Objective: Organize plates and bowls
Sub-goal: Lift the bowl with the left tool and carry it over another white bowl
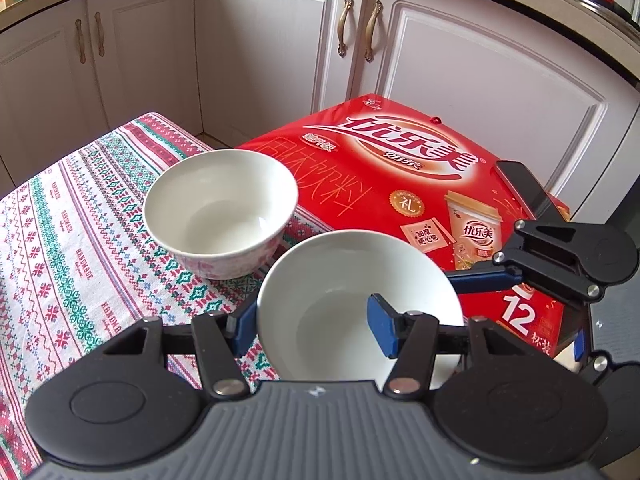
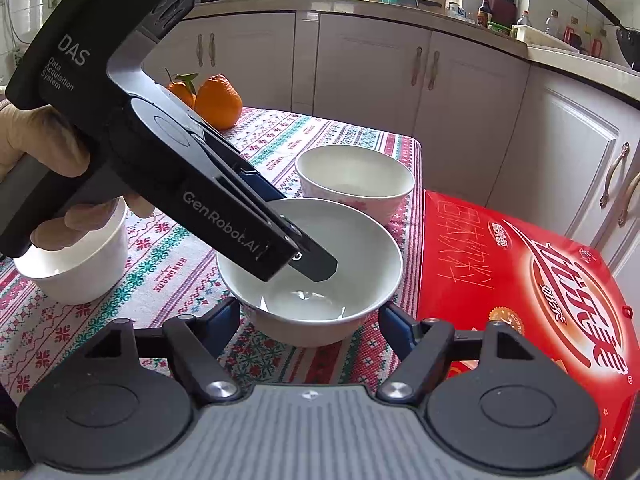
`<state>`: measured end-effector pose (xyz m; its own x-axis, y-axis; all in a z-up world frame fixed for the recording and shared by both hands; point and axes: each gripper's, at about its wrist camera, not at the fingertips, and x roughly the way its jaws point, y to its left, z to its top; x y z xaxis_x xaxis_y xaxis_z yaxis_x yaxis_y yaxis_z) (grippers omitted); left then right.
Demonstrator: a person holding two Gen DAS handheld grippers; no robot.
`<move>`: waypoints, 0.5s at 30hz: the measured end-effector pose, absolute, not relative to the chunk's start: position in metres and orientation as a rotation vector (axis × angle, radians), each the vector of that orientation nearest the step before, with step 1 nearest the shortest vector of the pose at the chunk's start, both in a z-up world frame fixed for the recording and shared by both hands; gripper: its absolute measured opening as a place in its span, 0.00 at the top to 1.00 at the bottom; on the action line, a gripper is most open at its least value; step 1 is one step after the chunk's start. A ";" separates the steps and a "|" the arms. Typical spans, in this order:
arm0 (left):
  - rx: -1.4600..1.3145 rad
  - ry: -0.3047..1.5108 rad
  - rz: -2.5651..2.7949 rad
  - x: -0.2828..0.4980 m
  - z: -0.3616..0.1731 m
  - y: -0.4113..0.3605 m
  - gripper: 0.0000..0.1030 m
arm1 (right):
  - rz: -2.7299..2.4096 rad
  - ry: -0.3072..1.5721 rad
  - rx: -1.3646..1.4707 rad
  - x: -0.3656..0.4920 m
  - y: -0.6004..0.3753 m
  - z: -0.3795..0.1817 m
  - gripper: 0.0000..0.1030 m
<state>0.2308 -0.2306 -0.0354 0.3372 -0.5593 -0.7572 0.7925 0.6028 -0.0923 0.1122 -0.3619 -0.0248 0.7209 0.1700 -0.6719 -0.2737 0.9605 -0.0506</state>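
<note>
A plain white bowl (image 1: 352,280) (image 2: 320,240) stands on the patterned tablecloth beside a red box. My left gripper (image 1: 310,326) is shut on its rim, with one blue pad (image 1: 382,326) inside the bowl and the other finger outside the wall. My right gripper (image 2: 310,320) faces the bowl's near side. Its two blue pads flank the lower wall without clearly pressing it. A second bowl (image 1: 218,212) (image 2: 356,184), white with a pink pattern outside, sits just beyond on the cloth. A third white bowl (image 2: 76,268) rests at the left under the gloved hand.
The red drinks box (image 1: 400,168) (image 2: 520,280) lies against the table's right edge, with a dark flat device (image 1: 520,188) on it. Two oranges (image 2: 218,100) sit at the table's far side. White cabinets (image 1: 280,60) stand close behind. A gloved hand (image 2: 24,152) holds the left tool.
</note>
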 end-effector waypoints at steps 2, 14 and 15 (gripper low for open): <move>0.313 0.835 -0.899 0.225 -0.031 -0.227 0.45 | 0.253 0.726 -0.143 0.108 -0.361 -0.021 0.22; 0.272 0.781 -0.875 0.187 -0.002 -0.188 0.45 | 0.317 0.714 -0.168 0.083 -0.335 0.001 0.22; 0.270 0.778 -0.870 0.185 -0.001 -0.184 0.45 | 0.325 0.711 -0.171 0.081 -0.331 0.003 0.22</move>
<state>0.1846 -0.1840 -0.0006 0.3965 -0.5834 -0.7088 0.7692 0.6326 -0.0903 0.0806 -0.3310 0.0032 0.7106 0.2338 -0.6636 -0.3491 0.9360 -0.0440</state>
